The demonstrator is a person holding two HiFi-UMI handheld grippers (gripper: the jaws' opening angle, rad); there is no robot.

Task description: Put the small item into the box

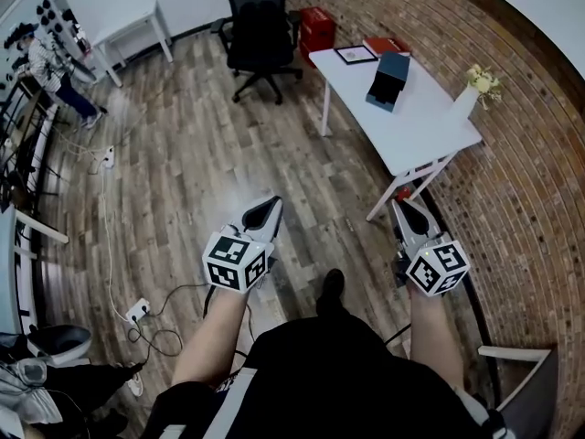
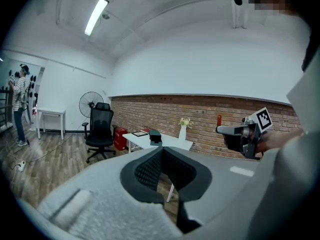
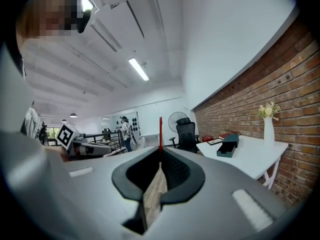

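Right hand-held gripper (image 1: 400,205) near table (image 1: 422,122) edge

**Bright, even light; strong bending at the edges**

Long ceiling lamps (image 2: 96,15) high above the fingers (image 2: 146,170) give a soft white light, and the shadows are weak. The wood floor (image 1: 183,154) just ahead of the fingers has a pale patch of glare. All views curve strongly at the edges, with dark corners. The grey shell (image 2: 75,204) close behind the fingers looks blurred and grainy; the far room is sharp.
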